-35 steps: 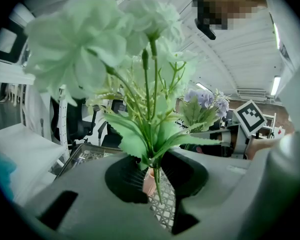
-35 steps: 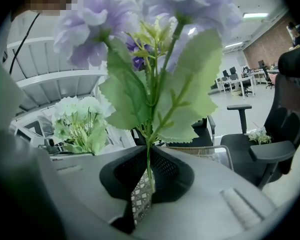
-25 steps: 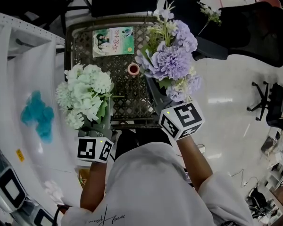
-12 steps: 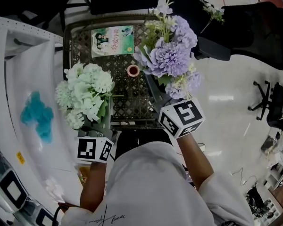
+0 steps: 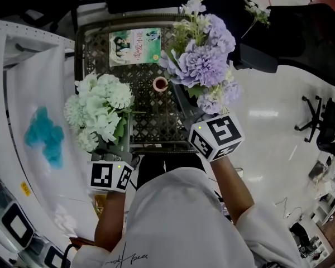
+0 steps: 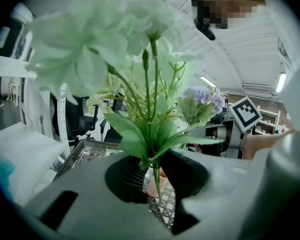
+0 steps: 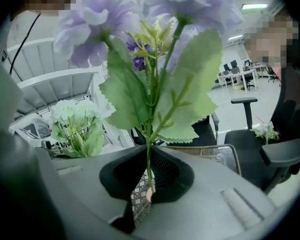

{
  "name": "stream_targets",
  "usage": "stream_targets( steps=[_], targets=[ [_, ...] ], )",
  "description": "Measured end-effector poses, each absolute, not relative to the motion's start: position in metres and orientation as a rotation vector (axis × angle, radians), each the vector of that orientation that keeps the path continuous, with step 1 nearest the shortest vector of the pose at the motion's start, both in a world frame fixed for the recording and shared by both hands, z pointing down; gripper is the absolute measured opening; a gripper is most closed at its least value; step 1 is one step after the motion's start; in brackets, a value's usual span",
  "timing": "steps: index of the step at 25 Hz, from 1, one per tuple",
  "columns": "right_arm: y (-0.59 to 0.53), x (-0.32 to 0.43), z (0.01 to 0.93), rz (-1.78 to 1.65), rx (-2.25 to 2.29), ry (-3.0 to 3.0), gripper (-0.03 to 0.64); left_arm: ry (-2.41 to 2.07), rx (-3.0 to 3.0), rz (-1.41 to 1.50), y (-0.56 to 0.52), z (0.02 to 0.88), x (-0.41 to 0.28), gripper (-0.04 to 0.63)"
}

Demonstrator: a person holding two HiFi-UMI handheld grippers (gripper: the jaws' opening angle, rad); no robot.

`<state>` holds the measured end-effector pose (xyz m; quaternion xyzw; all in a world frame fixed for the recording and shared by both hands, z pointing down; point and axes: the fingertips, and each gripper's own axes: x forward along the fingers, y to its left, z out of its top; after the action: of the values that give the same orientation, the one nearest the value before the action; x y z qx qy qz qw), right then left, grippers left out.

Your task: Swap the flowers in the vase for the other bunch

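A small pink vase (image 5: 159, 84) stands on the dark mesh table (image 5: 151, 121) with no flowers in it. My left gripper (image 5: 123, 148) is shut on the stems of a white-green bunch (image 5: 100, 110), held upright over the table's left edge. My right gripper (image 5: 187, 114) is shut on the stem of a purple bunch (image 5: 204, 60), held upright to the right of the vase. In the left gripper view, the green stems (image 6: 157, 176) run between the jaws, with the vase (image 6: 150, 184) behind them. The right gripper view shows a thin stem (image 7: 149, 164) pinched under big leaves.
A picture booklet (image 5: 135, 46) lies at the table's far side. A white sheet with a blue stain (image 5: 43, 135) lies to the left. Black office chairs (image 5: 301, 27) stand behind and to the right on the glossy floor.
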<state>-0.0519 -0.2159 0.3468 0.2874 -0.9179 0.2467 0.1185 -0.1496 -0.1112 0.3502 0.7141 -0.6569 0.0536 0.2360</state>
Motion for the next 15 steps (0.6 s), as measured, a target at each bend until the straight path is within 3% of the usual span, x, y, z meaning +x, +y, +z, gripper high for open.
stream_targets(
  steps=[15],
  targets=[
    [-0.217, -0.068, 0.373, 0.724, 0.824, -2.655, 0.026, -1.769, 1.946, 0.168, -0.109, 0.372, -0.163, 0.083]
  ],
)
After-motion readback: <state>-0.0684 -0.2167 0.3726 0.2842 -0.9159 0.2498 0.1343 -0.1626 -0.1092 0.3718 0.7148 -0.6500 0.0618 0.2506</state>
